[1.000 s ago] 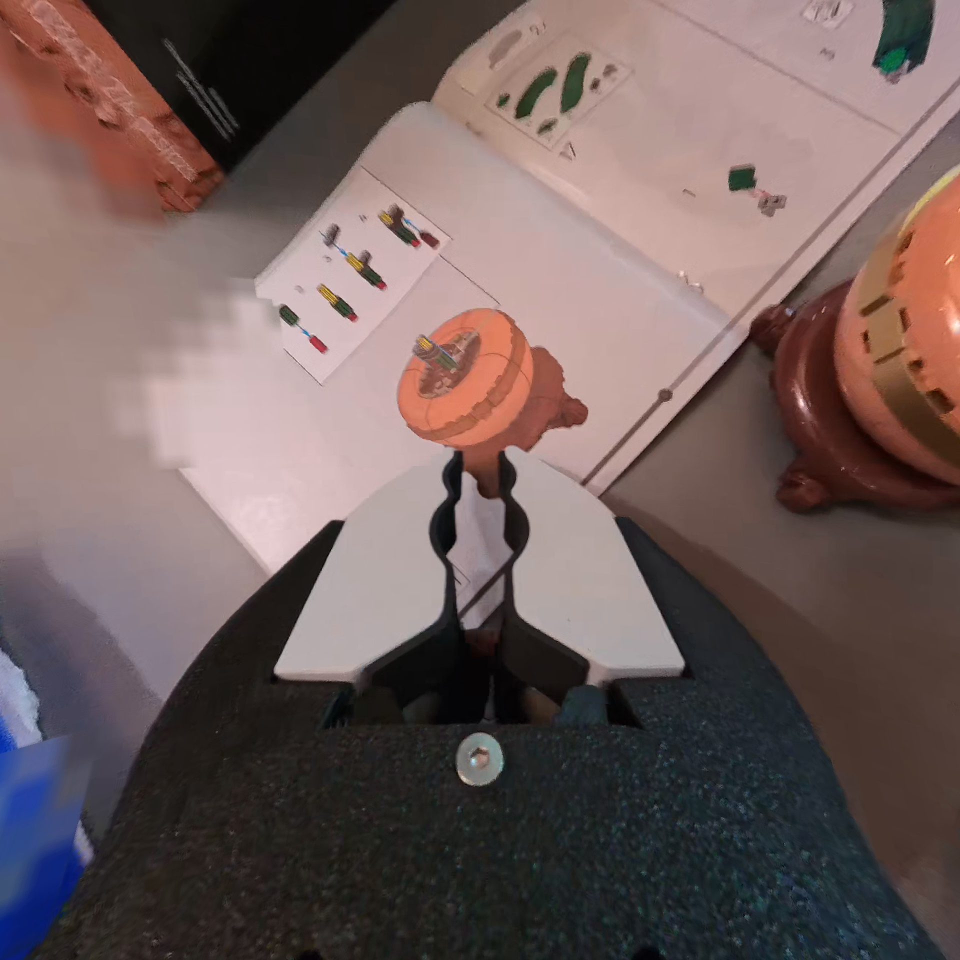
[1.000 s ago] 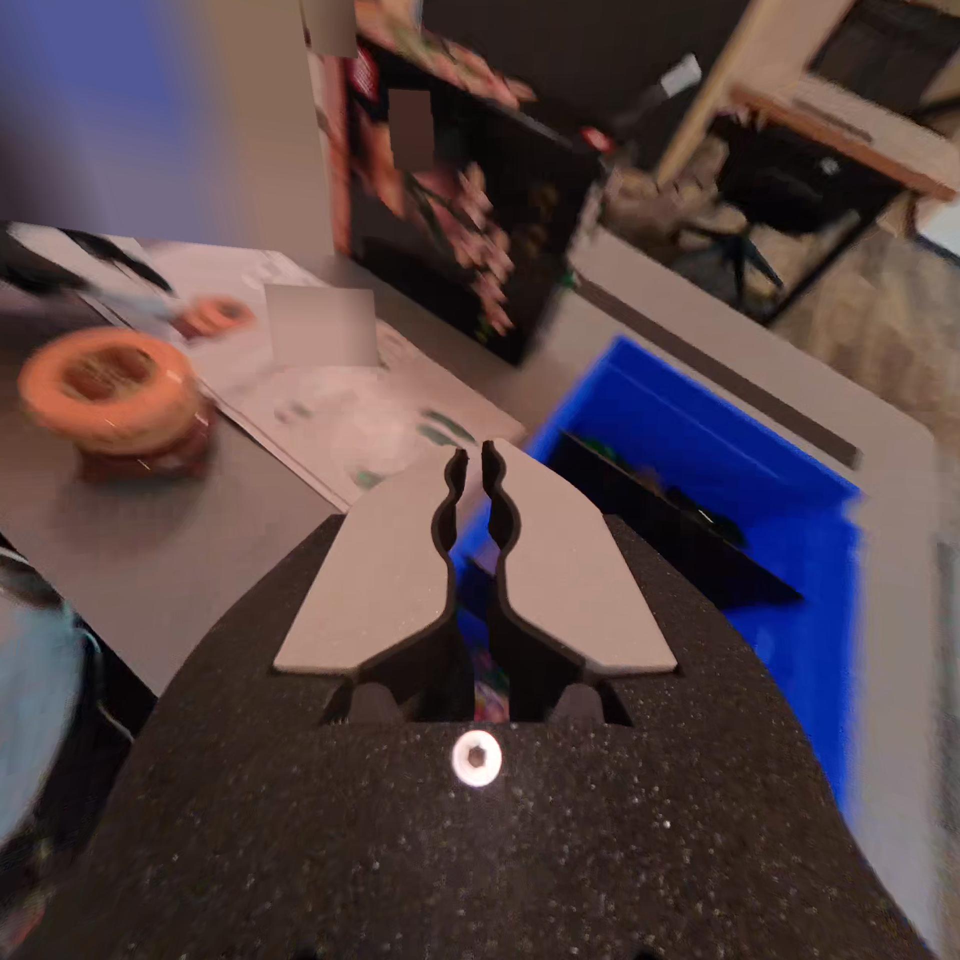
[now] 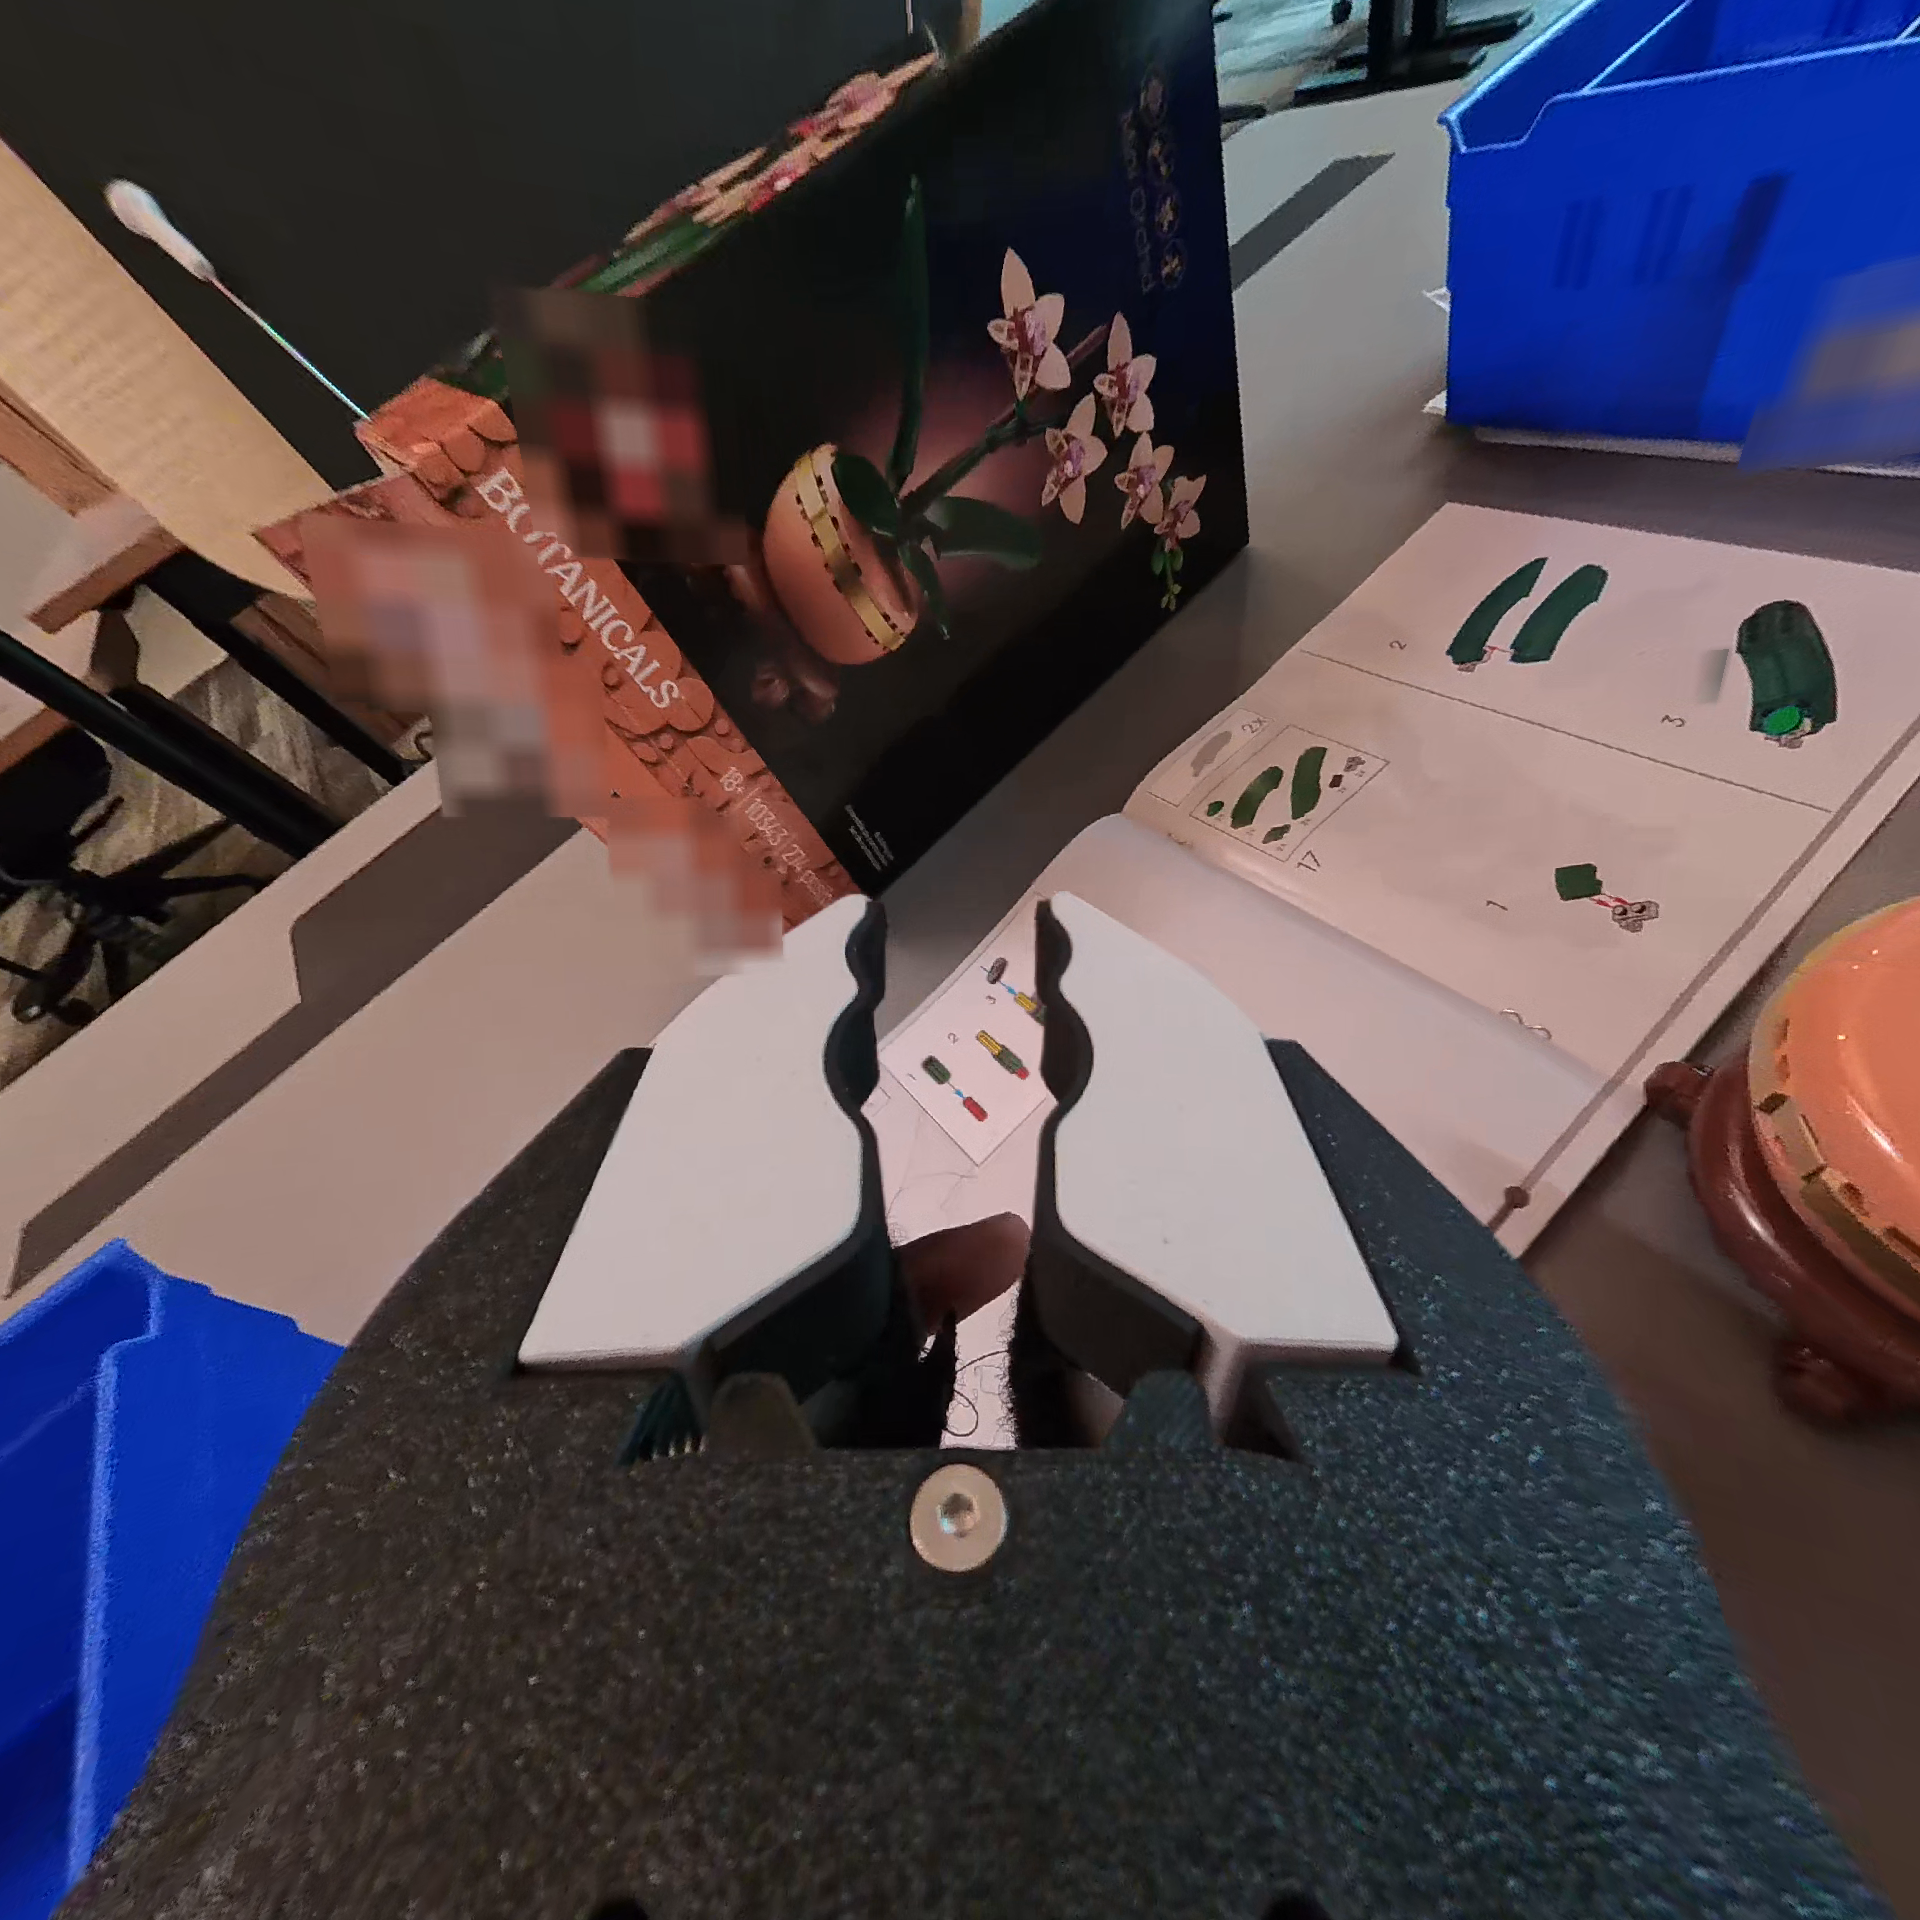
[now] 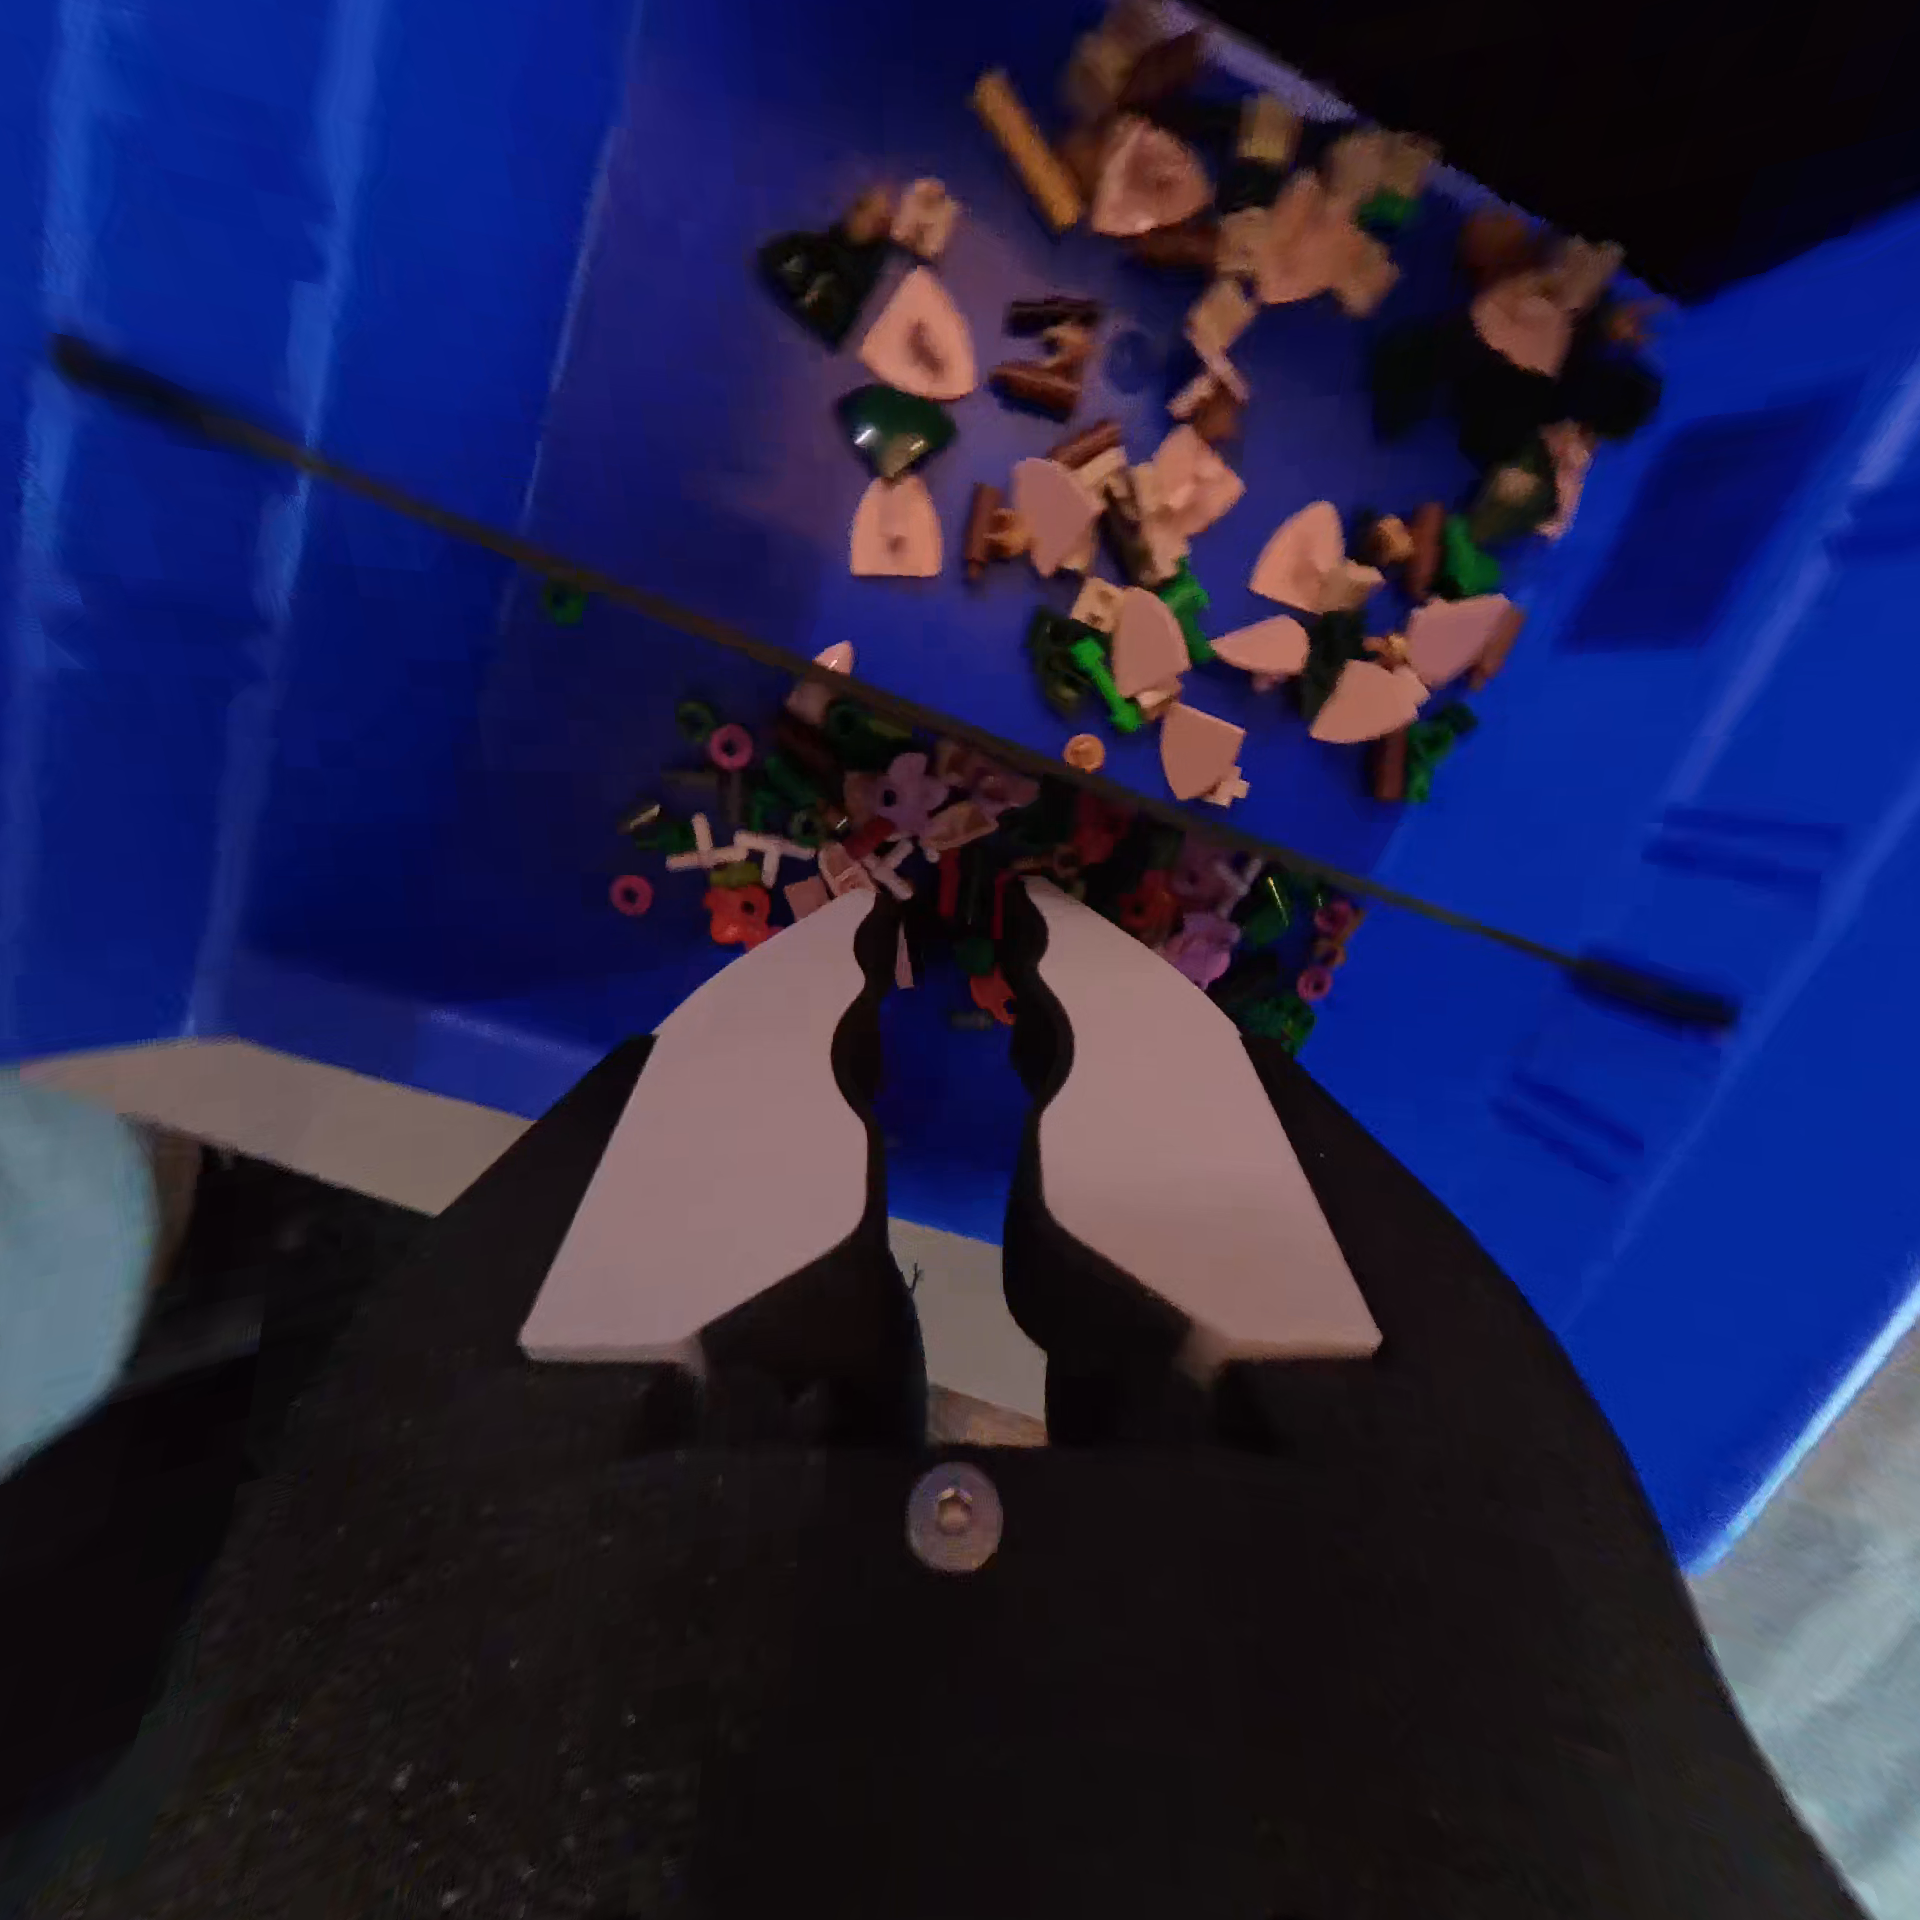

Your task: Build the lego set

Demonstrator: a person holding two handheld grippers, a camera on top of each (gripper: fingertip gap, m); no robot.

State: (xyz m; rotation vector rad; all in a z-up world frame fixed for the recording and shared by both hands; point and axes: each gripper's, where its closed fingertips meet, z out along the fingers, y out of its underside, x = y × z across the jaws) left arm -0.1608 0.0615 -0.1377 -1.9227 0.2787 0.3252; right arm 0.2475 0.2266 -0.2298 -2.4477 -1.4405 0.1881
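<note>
My left gripper point(image 3: 961, 920) is open and empty, held above the open instruction booklet point(image 3: 1455, 831) on the grey table. The built orange pot on its brown base point(image 3: 1829, 1164) stands at the right edge. My right gripper point(image 4: 951, 914) is open and empty, pointing down into a blue bin point(image 4: 416, 520). Its tips hover over a heap of small loose pieces point(image 4: 935, 831) in the near compartment. Past a thin black divider point(image 4: 727, 644) lie larger pale petal and green pieces point(image 4: 1195, 499).
The set's box point(image 3: 935, 468) stands upright behind the booklet. A blue bin point(image 3: 1662, 239) sits at the far right and another blue bin's corner point(image 3: 104, 1455) at the near left. The table edge point(image 3: 260, 935) runs along the left. The tips of one gripper are about 45 cm away from the tips of the other.
My left gripper has opened and tilted up from the booklet toward the box. My right gripper has swung from above the table down into the blue bin and opened wider.
</note>
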